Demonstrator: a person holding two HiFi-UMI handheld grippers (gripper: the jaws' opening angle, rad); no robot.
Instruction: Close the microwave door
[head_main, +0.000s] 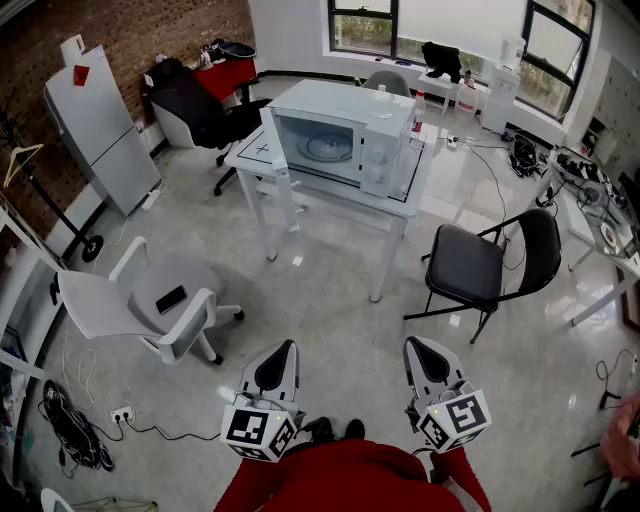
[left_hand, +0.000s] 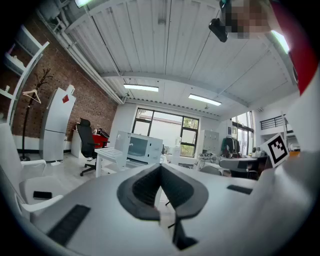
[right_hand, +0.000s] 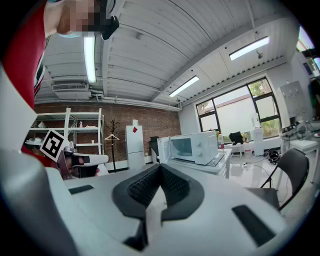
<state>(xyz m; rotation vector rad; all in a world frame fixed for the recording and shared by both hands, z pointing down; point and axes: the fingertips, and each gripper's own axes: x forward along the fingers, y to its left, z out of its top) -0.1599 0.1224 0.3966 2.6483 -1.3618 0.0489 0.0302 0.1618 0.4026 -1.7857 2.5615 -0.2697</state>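
Left gripper (head_main: 287, 348): held low at 6 o'clock, close to the person's red top; jaws pressed together, nothing between them.
Right gripper (head_main: 413, 344): just beside the left one, also pointing ahead; jaws likewise closed and empty.
Floor (head_main: 330, 300): pale, glossy and hard, with open walking space from the grippers toward 12 o'clock.
White swivel chair (head_main: 150, 300): at 10 o'clock, with a dark phone (head_main: 170, 298) lying on its seat.
Black folding chair (head_main: 480, 262): at 2 o'clock, near the table's right end.
White table (head_main: 400, 205): at 12 o'clock, on thin legs; probably light enough to shift under a hard shove.
Microwave (head_main: 345, 135): on that table, well apart from both grippers, its cavity and glass plate exposed.
Microwave door (head_main: 274, 142): swung open on the left-side hinge, its free edge pointing toward the person.
Handling: likely a stiff, light panel with a smooth, slippery face that swings easily and needs a firmer press to latch.
Contact: push the outer face near the free edge with closed jaws; no grasp seems needed.
Room beyond: brick wall (head_main: 120, 40) at 10 o'clock, windows (head_main: 440, 20) at 1 o'clock, cluttered desks to the right.
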